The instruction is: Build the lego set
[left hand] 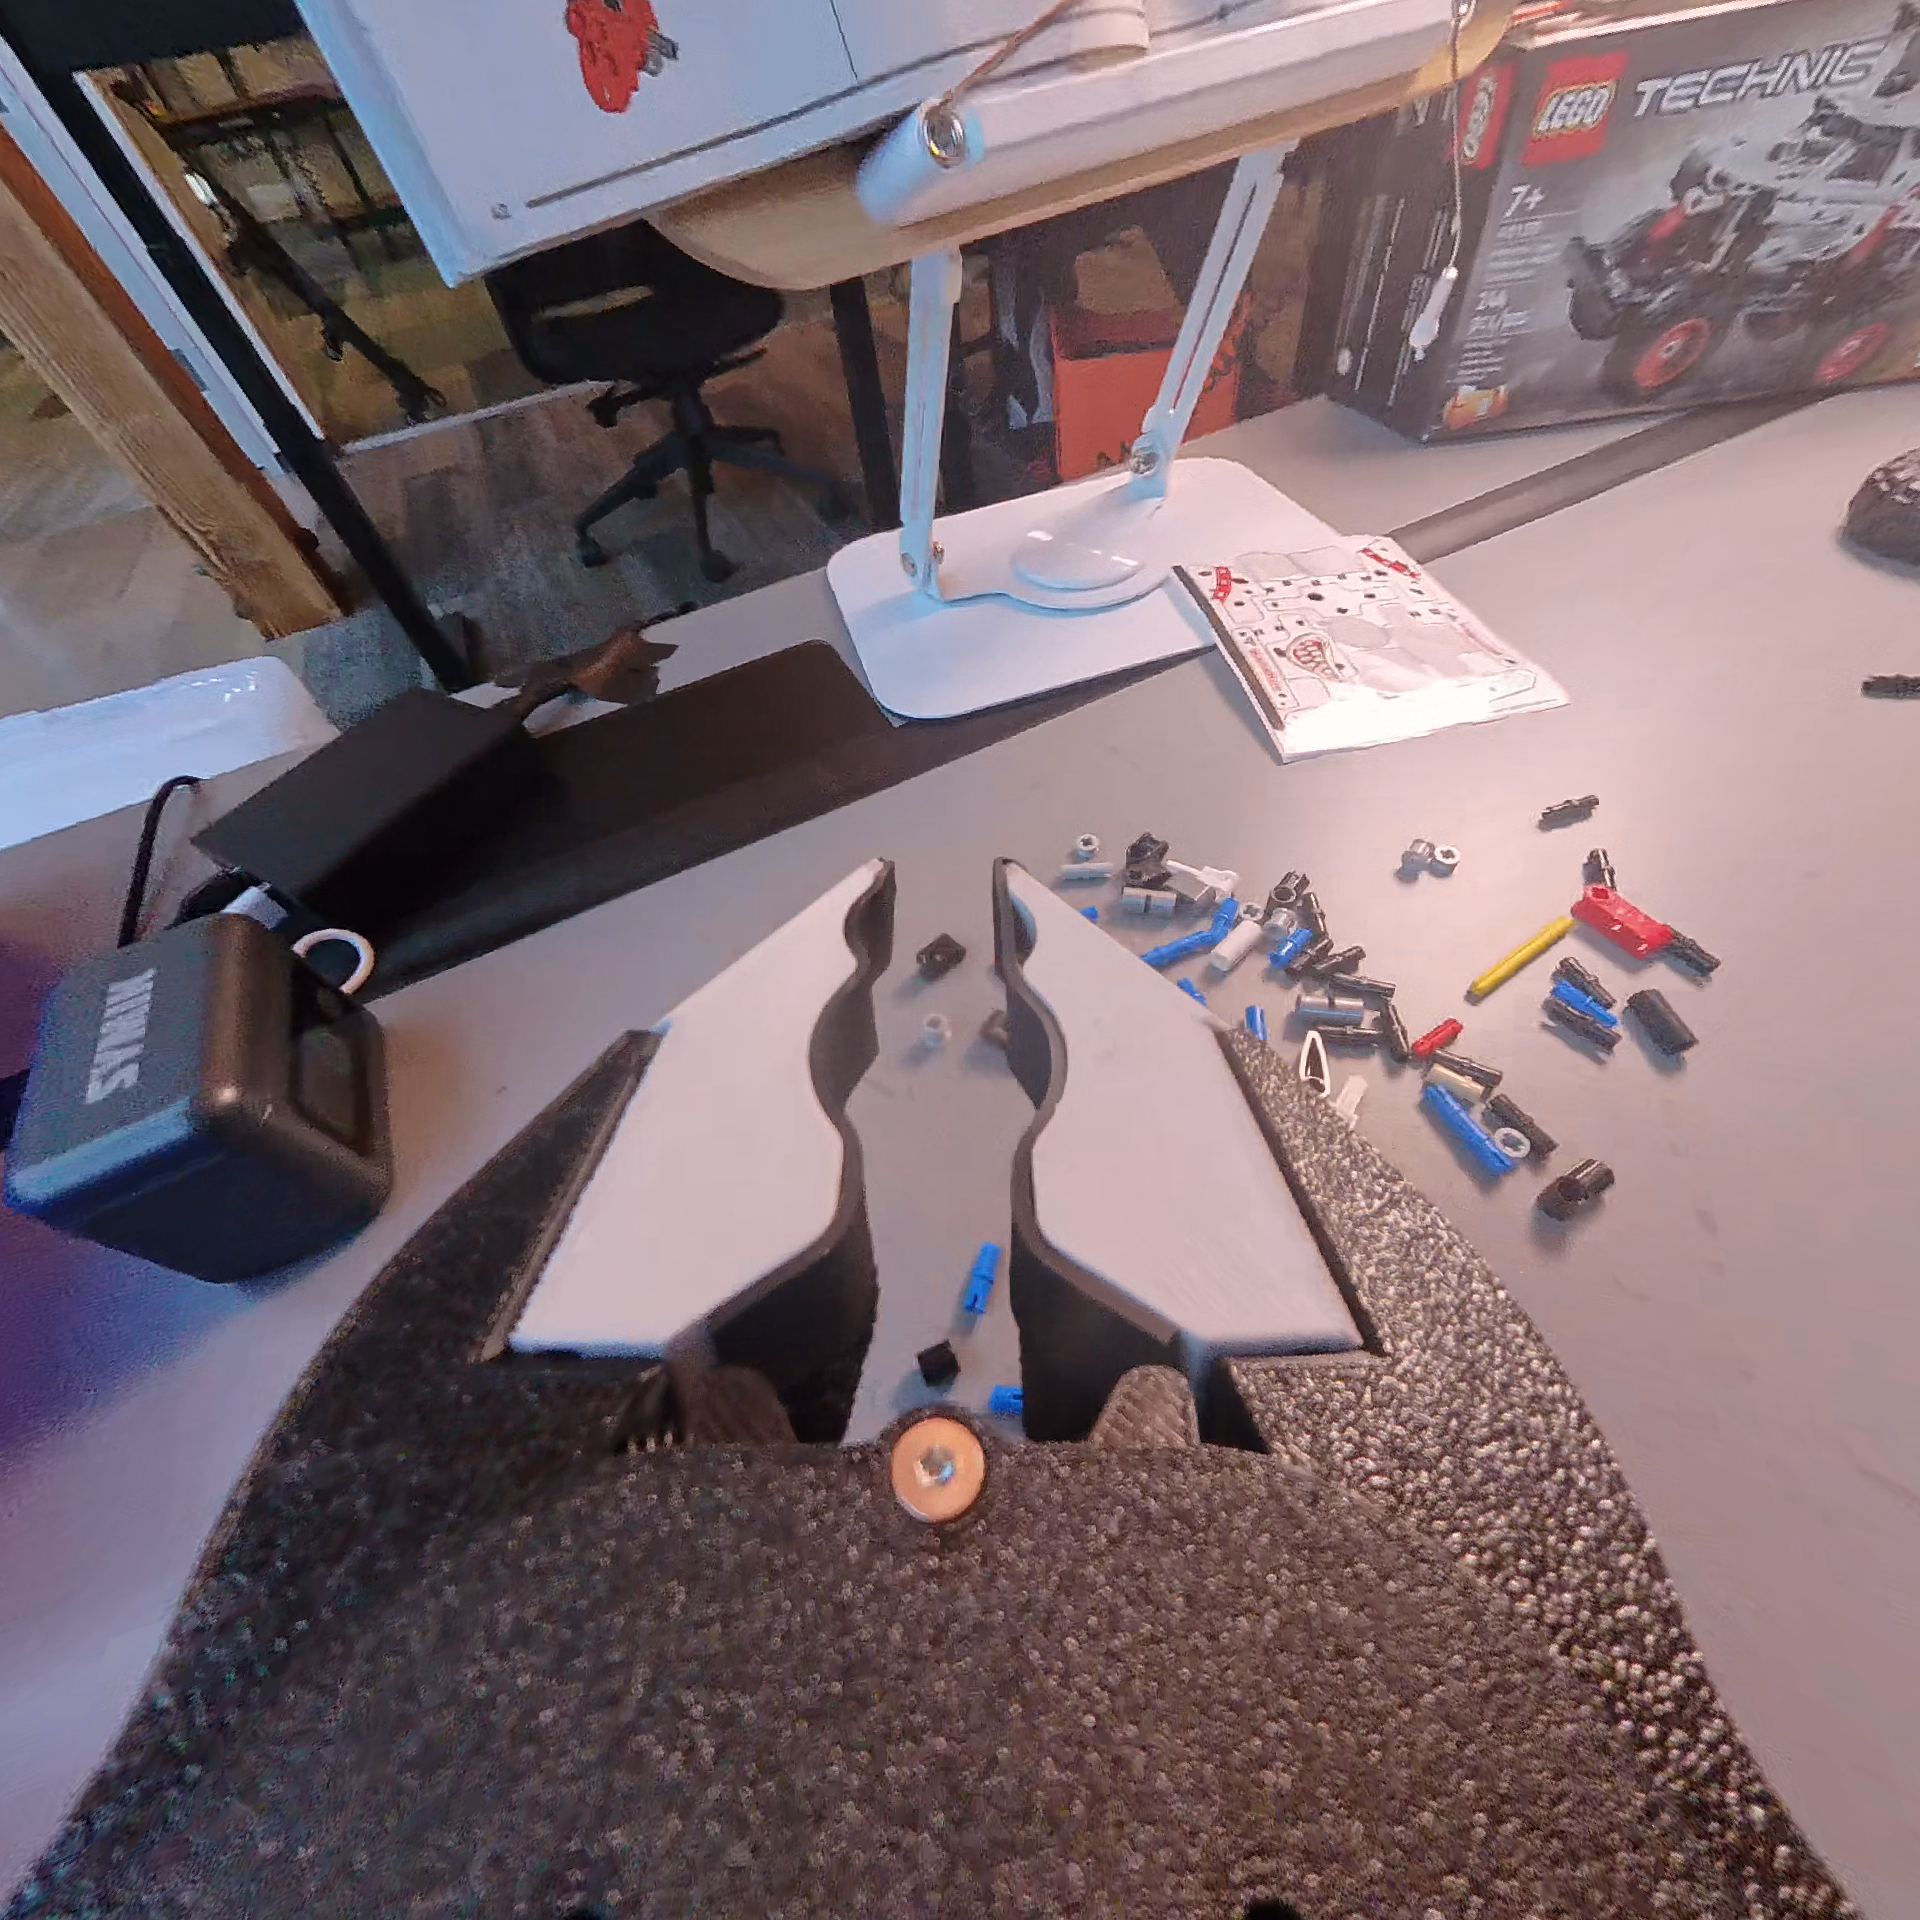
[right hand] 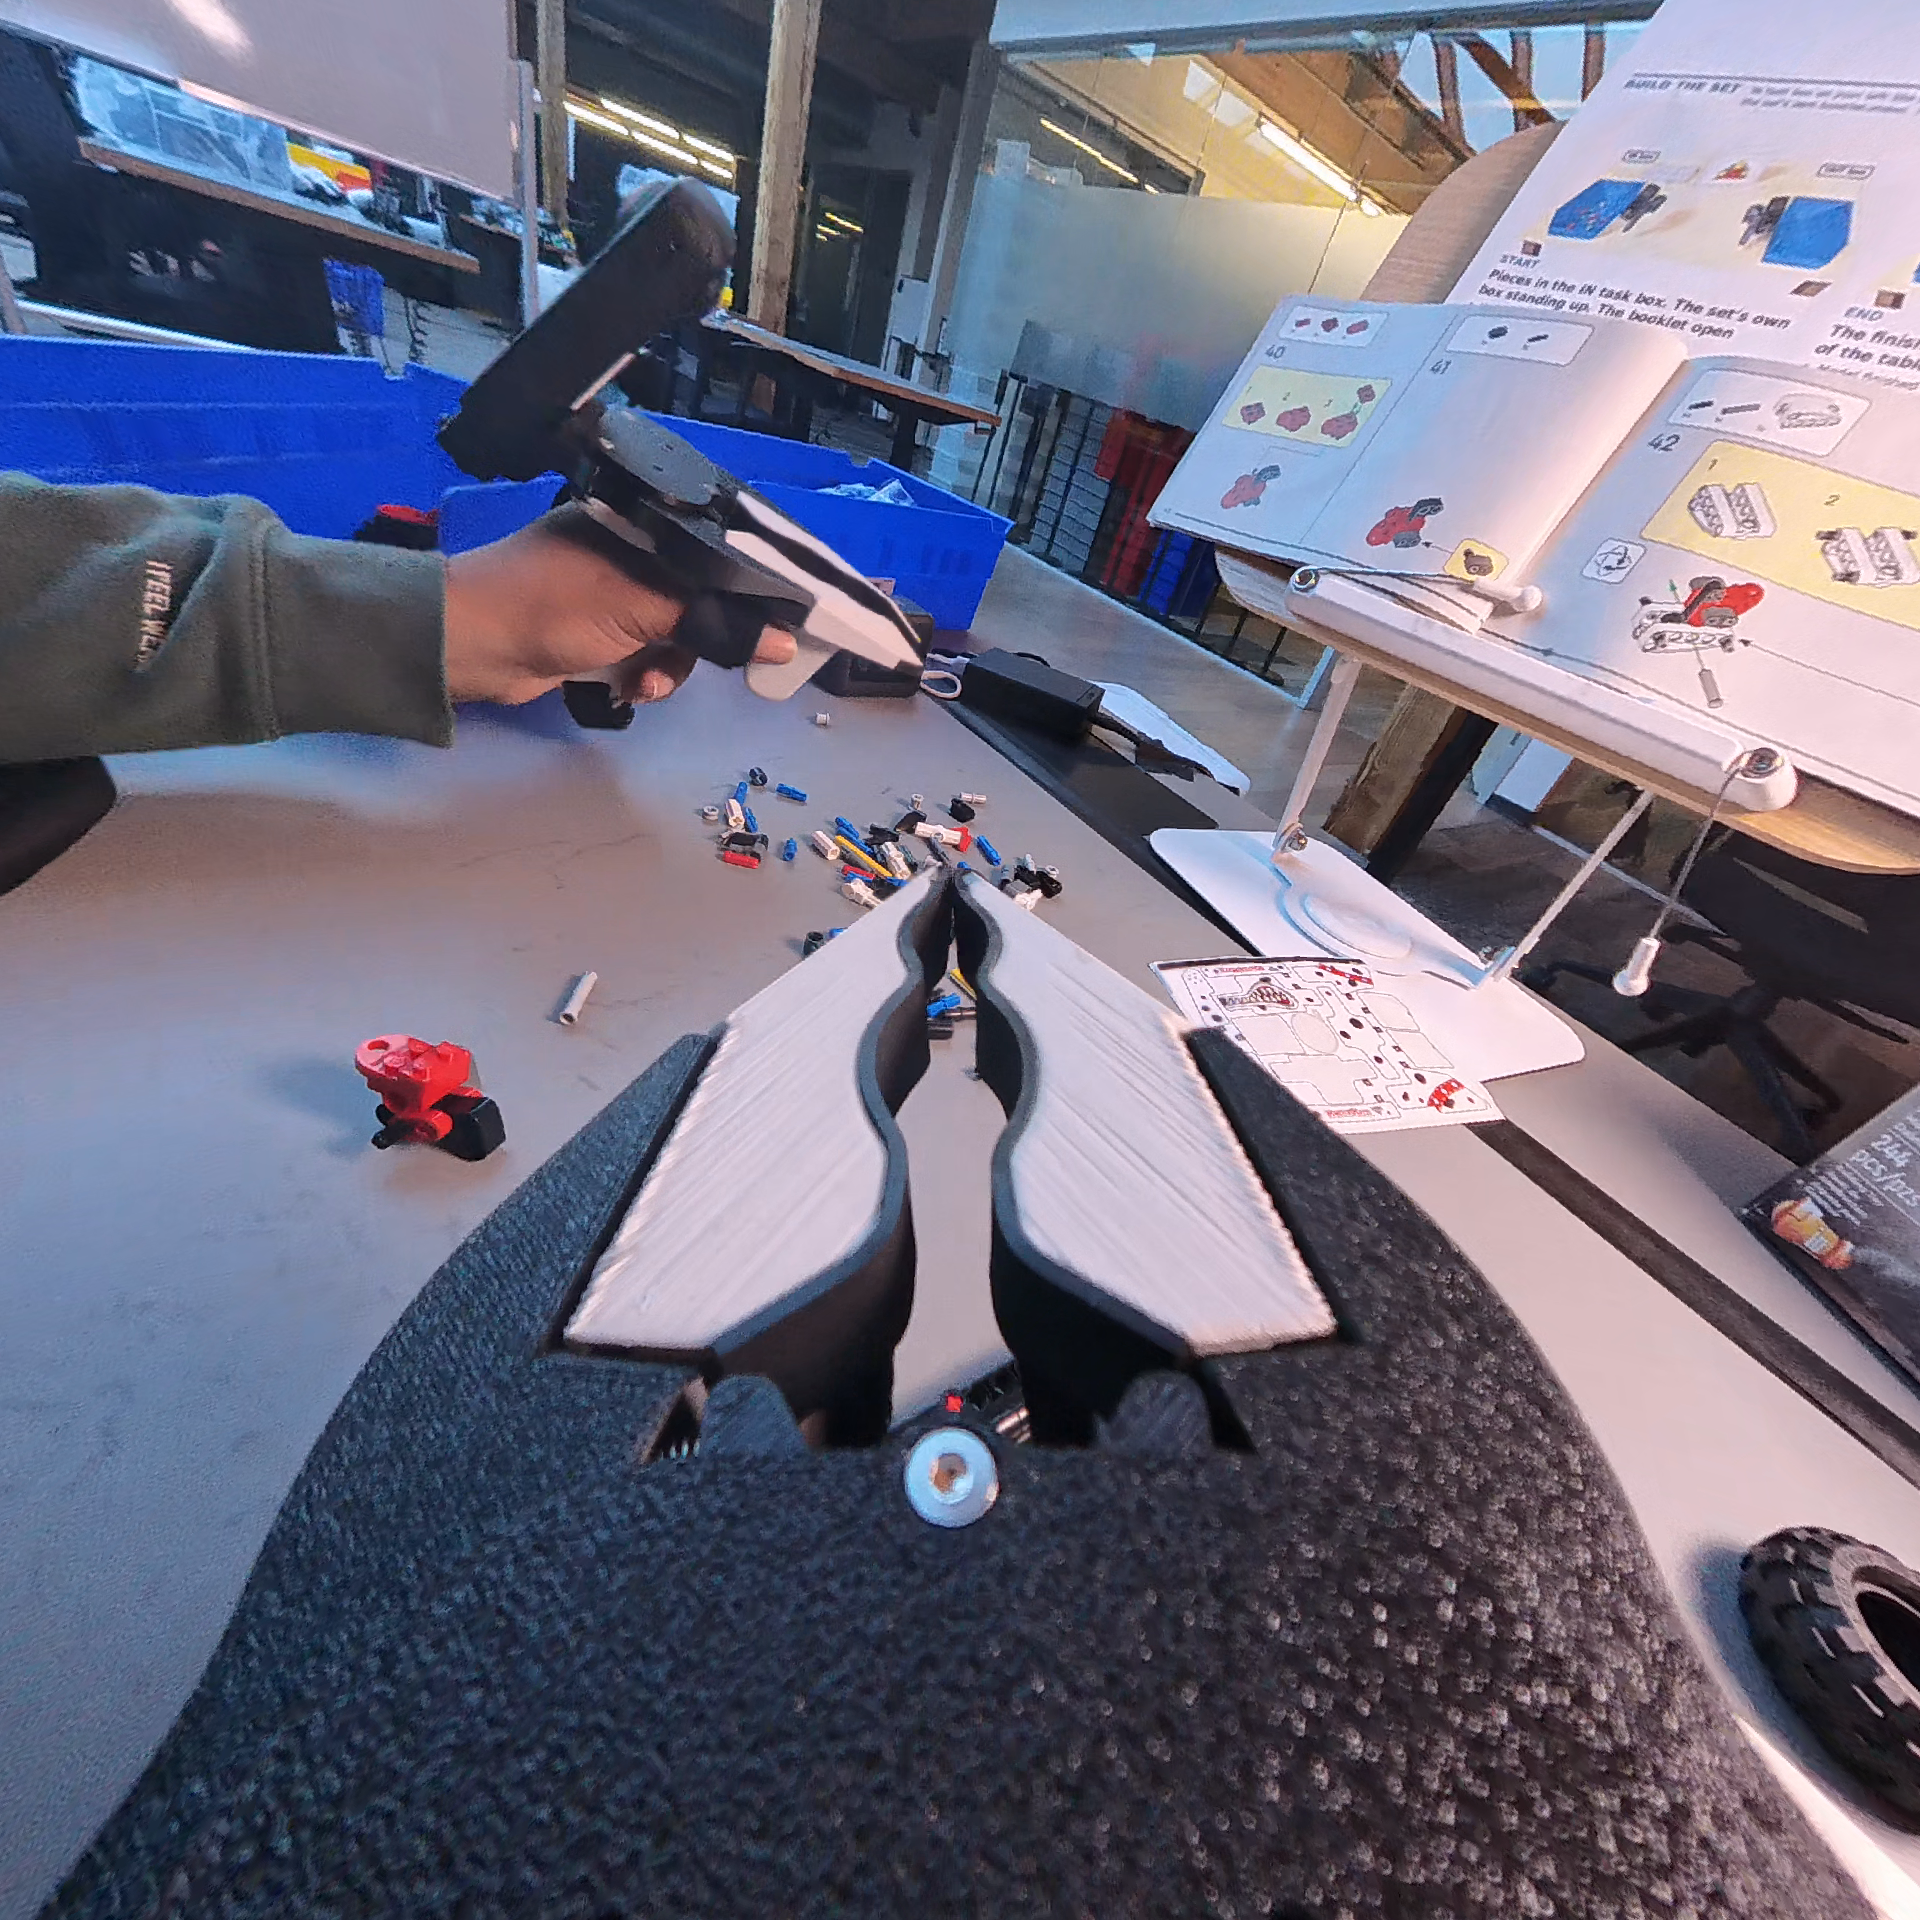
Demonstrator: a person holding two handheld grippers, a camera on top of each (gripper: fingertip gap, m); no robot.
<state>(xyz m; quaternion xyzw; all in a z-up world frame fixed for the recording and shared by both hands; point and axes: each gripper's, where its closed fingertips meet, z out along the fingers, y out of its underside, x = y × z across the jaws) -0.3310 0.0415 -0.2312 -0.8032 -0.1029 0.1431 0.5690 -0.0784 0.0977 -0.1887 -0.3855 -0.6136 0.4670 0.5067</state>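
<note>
Only 1 small red-and-black lego sub-assembly (right hand: 428, 1093) is built on the grey table (right hand: 260, 1351); scattered loose pins (left hand: 1351, 997) remain, left gripper (left hand: 943, 883) jaws apart and empty, right gripper (right hand: 953, 883) jaws nearly together, nothing seen held.

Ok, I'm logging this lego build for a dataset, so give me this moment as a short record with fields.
left gripper: open, above the table, nothing between its fingers
right gripper: tips nearly together, nothing seen held
loose parts pile: small blue, black, grey, yellow pieces scattered on the grey table
red sub-assembly: lying alone, apart from the pile
instruction booklet: open on a white stand
sticker sheet: flat beside the stand's base
black tyre: at the table edge
set box: standing at the back
</note>
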